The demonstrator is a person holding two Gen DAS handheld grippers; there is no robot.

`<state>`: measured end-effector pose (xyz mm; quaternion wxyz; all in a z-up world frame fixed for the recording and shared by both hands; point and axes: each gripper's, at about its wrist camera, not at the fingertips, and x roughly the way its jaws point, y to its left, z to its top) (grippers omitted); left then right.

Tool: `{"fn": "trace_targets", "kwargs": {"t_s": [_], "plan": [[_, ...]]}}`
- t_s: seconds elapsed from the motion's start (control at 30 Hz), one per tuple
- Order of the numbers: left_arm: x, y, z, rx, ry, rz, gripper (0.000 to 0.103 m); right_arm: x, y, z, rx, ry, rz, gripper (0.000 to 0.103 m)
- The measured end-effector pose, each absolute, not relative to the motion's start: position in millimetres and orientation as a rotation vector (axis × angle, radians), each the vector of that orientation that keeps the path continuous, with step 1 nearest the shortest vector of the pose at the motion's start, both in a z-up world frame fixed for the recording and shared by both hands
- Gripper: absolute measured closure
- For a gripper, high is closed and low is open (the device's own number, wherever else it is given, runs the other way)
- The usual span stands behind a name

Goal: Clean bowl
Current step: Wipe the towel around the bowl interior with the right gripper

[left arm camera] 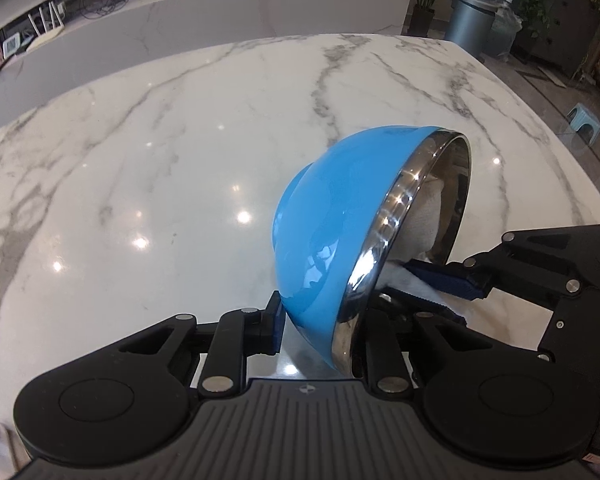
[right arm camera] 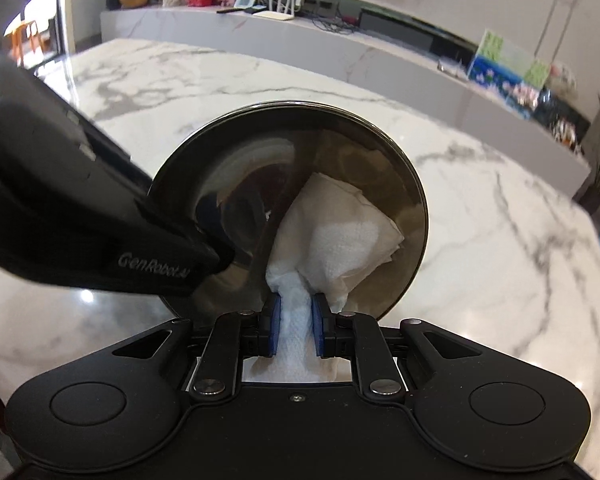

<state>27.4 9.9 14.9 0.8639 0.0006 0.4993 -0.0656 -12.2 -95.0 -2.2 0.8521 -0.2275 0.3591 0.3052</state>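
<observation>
A bowl point(left arm camera: 332, 216), blue outside and shiny steel inside, is held on edge above the marble table, its mouth facing right. My left gripper point(left arm camera: 324, 312) is shut on the bowl's lower rim, one finger outside, one inside. My right gripper point(right arm camera: 292, 320) is shut on a white paper towel point(right arm camera: 340, 232), and the towel's free end lies against the steel inside of the bowl point(right arm camera: 260, 160). The right gripper point(left arm camera: 440, 280) and the towel point(left arm camera: 420, 216) also show in the left wrist view. The left gripper's body point(right arm camera: 80, 208) crosses the right wrist view at left.
The white marble table point(left arm camera: 160, 160) spreads under both grippers. A long marble counter point(right arm camera: 340, 40) with small items stands beyond it. A grey bin point(left arm camera: 472, 20), potted plants and a small blue stool point(left arm camera: 586, 120) stand on the floor at the right.
</observation>
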Motion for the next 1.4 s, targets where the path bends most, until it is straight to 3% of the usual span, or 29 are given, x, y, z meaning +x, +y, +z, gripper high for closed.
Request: {"fn": "trace_targets", "kwargs": {"t_s": [0.5, 1.1, 1.4], "plan": [[31, 22, 6, -0.130, 1.073, -0.132, 0.081, 7, -122, 1, -0.107, 0.917, 0.709, 0.089], [32, 16, 14, -0.005, 1.081, -0.152, 0.085, -6, -101, -1, -0.406, 0.772, 0.652, 0.089], [31, 15, 10, -0.017, 1.065, -0.125, 0.077, -5, -103, -5, -0.388, 0.782, 0.643, 0.089]]}}
